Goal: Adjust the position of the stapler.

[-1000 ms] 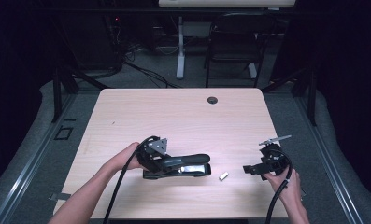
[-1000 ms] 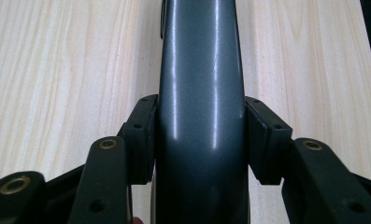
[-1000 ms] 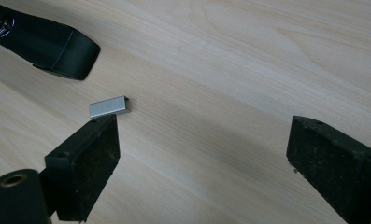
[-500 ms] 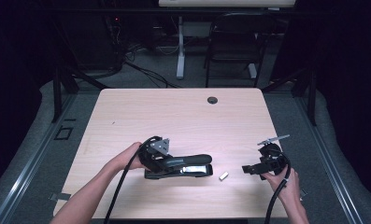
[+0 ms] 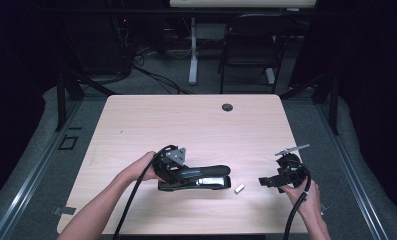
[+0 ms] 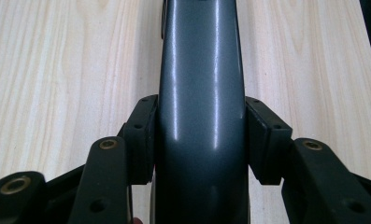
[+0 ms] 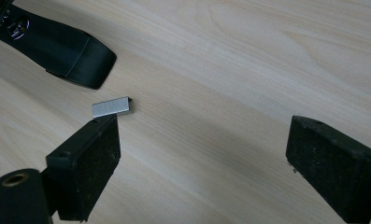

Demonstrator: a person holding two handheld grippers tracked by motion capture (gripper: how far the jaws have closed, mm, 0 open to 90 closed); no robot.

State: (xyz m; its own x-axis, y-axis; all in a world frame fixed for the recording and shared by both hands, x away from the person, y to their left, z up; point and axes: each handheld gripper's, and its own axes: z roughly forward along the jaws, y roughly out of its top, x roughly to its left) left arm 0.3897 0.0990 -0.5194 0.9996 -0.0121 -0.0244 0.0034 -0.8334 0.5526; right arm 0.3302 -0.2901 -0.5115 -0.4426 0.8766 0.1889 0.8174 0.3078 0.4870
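A black stapler (image 5: 206, 178) lies lengthwise on the wooden table (image 5: 186, 125) near the front edge. My left gripper (image 5: 187, 175) is shut on its glossy top arm (image 6: 202, 84), one pad pressed against each side. A short silver strip of staples (image 5: 239, 189) lies just right of the stapler's nose. My right gripper (image 5: 265, 181) hovers to the right of the strip, open, pointing toward it. In the right gripper view the strip of staples (image 7: 111, 107) lies just past the left pad (image 7: 87, 163), the stapler's front end (image 7: 66, 53) is at the upper left, and the right gripper (image 7: 206, 135) holds nothing.
A round cable hole (image 5: 227, 107) sits near the table's far edge. A chair (image 5: 248, 45) and desk legs stand on the floor beyond. The right hand is close to the table's front right corner.
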